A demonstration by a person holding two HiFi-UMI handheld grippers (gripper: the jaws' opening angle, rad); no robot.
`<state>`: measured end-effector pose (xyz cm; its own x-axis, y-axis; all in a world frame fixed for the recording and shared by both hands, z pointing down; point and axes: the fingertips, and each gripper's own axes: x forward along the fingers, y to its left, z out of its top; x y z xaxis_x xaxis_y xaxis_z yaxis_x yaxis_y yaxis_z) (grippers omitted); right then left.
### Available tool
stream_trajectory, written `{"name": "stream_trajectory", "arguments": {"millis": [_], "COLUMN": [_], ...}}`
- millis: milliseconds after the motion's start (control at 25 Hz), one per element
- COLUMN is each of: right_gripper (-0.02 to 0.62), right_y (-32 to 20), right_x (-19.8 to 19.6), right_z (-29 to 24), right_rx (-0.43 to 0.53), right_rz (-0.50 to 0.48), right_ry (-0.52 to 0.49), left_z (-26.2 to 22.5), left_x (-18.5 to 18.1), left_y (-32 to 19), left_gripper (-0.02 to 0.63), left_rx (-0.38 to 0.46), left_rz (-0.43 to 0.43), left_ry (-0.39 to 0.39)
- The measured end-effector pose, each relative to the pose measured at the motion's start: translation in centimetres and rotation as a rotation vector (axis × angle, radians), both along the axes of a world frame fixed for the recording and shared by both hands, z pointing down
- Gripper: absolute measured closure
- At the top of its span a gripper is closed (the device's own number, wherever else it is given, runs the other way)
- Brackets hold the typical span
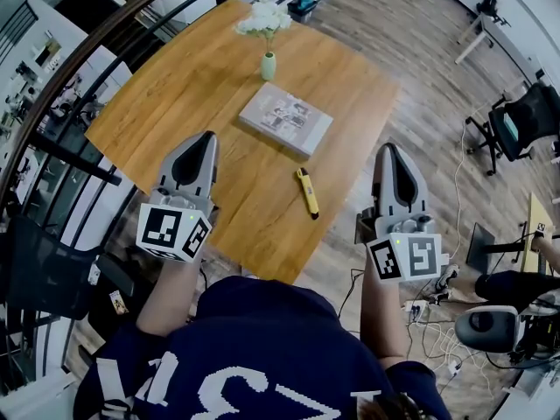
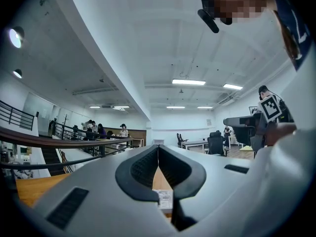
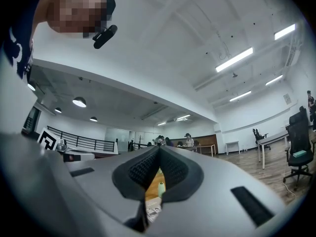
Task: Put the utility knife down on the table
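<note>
- The left gripper [image 1: 204,140] is held over the near part of the wooden table [image 1: 175,103], its jaws brought fully together with nothing between them.
- The right gripper [image 1: 388,150] is held just beside the table's edge, jaws likewise closed and empty.
- The yellow utility knife [image 1: 307,192] is seen lying flat on the table between them, touched by neither.
- Beyond it a book [image 1: 286,119] is laid, then a vase [image 1: 269,66] of white flowers.

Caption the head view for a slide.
Yellow utility knife lies on the wooden table, left gripper and right gripper both shut and empty.
</note>
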<state>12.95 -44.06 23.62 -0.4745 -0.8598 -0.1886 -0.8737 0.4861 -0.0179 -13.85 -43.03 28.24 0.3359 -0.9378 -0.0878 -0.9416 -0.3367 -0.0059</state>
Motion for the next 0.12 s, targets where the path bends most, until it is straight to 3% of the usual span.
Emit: {"name": "stream_trajectory", "arguments": {"millis": [120], "right_gripper": [0.572], "right_y": [-0.20], "right_x": [-0.32], "right_z": [0.31], "right_rx": [-0.007], "right_rz": [-0.008], "right_ry": [0.003], "left_z": [0.30], "left_x": [-0.10], "left_y": [-0.15], "left_gripper": [0.591], "left_rx": [0.001], "left_rz": [-0.001], "left_ry": [0.001]}}
